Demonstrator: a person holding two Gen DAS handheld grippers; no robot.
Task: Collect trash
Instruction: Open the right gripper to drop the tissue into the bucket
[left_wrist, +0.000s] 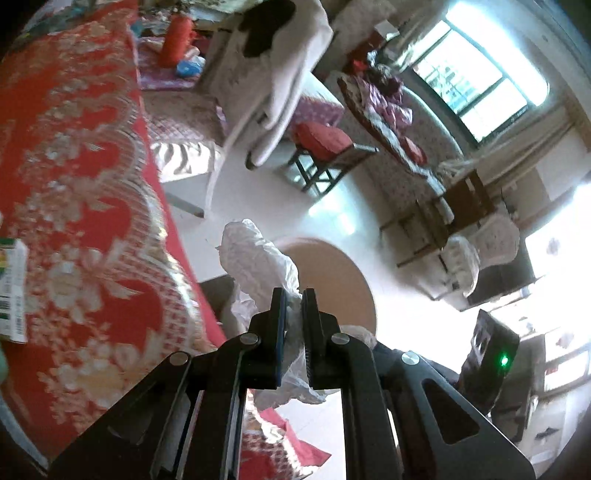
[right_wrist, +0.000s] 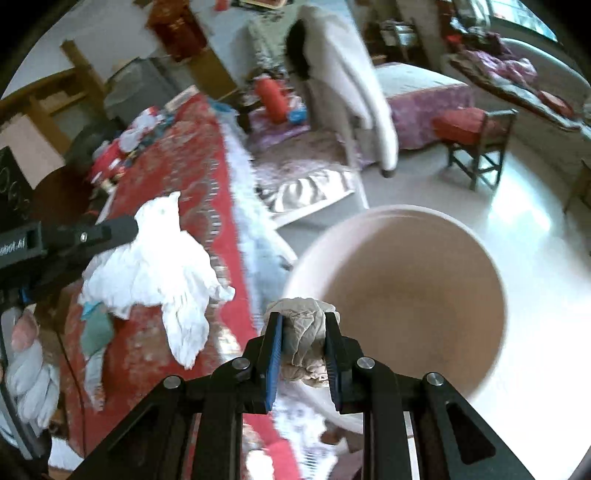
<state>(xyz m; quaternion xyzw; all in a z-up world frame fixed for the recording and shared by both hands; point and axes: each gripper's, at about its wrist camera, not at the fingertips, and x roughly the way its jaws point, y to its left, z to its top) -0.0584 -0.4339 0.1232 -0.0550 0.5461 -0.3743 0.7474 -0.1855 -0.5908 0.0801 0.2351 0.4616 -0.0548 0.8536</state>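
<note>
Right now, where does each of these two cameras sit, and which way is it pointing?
Left wrist: rides on the left claw, looking along it past the red tablecloth to the floor; the claw grips a white tissue.
Right wrist: rides on the right claw, gripping a beige wad at the rim of the bin.
Shared: bin, tablecloth, white tissue, left claw.

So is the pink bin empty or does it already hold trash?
Empty, as far as visible: the pink bin shows only bare inner wall and bottom; the brown tissue is outside, in the right gripper.
</note>
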